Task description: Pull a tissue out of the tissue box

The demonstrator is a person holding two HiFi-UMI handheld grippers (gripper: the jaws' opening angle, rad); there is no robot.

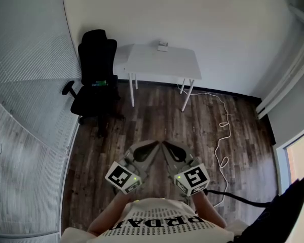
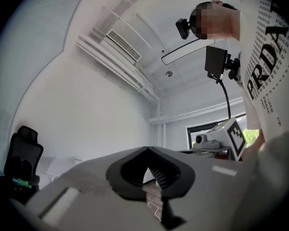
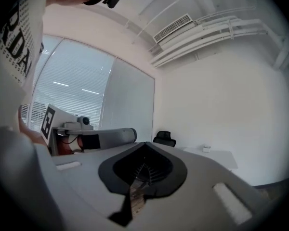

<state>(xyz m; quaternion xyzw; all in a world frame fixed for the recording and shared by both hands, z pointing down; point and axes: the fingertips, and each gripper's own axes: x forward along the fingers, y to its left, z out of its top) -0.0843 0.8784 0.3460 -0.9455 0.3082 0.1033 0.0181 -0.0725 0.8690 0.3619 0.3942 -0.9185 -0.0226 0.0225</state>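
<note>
- Far left, a black office chair [image 1: 95,75] stands beside a white table [image 1: 142,65].
- Our left gripper [image 1: 155,144], near us, has its jaws closed on nothing.
- A small pale box [image 1: 162,46], too small to confirm as the tissue box, sits at the table's far edge.
- Our right gripper [image 1: 165,145] is likewise closed and empty.
- Our shirt [image 1: 162,221] reads "PRDA".

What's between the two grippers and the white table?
Only bare wooden floor, as the head view shows. The black chair stands off to the left, the white cable to the right.
</note>
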